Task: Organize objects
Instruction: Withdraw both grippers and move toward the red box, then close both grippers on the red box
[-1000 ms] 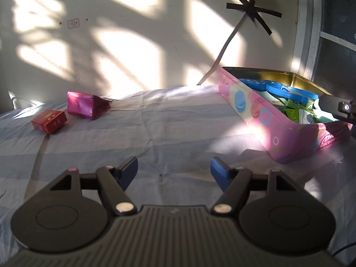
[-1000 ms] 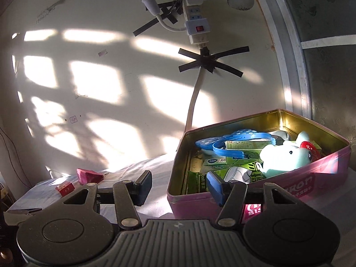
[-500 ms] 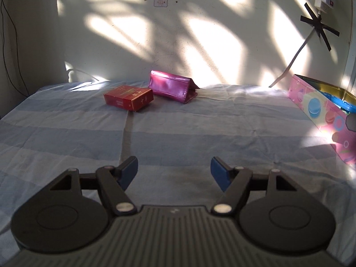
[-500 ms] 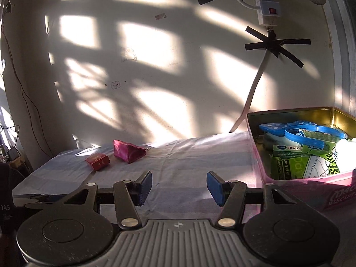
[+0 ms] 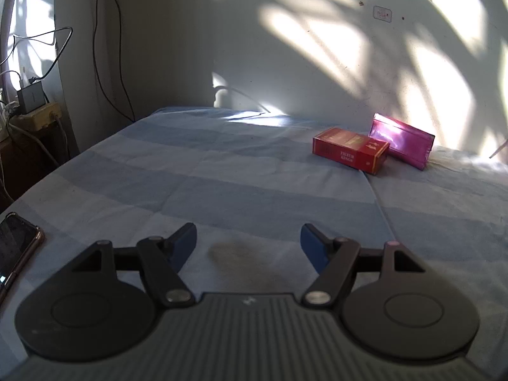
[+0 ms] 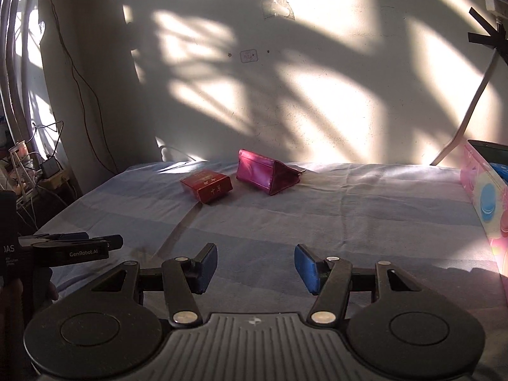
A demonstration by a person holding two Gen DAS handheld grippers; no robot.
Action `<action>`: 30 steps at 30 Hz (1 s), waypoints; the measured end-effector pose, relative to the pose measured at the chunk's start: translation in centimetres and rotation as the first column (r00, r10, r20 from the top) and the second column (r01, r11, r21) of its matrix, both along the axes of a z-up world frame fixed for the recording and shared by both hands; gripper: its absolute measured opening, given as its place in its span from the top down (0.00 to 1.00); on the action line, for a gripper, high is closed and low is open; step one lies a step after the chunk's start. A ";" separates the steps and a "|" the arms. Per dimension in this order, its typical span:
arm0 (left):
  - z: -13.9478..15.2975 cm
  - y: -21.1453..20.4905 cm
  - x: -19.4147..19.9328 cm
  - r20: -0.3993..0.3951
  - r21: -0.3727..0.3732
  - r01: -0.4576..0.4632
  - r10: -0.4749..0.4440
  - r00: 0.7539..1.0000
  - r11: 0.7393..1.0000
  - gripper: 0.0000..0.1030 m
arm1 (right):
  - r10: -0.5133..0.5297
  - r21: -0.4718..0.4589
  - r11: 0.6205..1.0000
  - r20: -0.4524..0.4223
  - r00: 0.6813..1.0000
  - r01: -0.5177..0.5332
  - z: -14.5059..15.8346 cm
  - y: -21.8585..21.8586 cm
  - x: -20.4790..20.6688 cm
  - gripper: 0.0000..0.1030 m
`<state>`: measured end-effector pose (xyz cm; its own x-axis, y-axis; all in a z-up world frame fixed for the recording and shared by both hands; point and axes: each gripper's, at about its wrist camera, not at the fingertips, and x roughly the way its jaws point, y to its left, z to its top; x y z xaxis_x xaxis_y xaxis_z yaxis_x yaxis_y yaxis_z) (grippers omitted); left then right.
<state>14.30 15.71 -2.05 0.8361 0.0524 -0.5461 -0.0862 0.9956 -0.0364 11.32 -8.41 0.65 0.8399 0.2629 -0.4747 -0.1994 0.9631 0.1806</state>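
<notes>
Red box [image 5: 350, 150] far right beside pink pouch [image 5: 402, 141]; our jaws apart, empty; careless reach risks knocking pouch.

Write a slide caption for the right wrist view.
Open right hand-held gripper faces a red cardboard box and magenta pouch on a blue striped sheet.

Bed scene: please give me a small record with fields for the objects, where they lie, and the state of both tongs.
surface: striped blue bedsheet
red box: lying flat, far side of the bed near the wall
magenta pouch: just beside the red box, whether they touch is not clear
pink tin: at the right edge, only partly in view
phone: on the sheet at the left edge
left tongs: open, nothing between them
right tongs: open, nothing between them
</notes>
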 end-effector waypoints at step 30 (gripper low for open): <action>-0.5 2.4 0.3 0.022 -0.231 0.045 -0.041 0.999 0.972 0.27 | 0.232 -0.200 0.949 -0.072 0.970 -0.242 -2.1 8.8 15.4 0.42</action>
<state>14.64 18.15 -2.54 0.8442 -0.1100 -0.5246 -0.0404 0.9629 -0.2668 26.71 0.35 -1.48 0.7404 0.3444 -0.5773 -0.4227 0.9062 -0.0015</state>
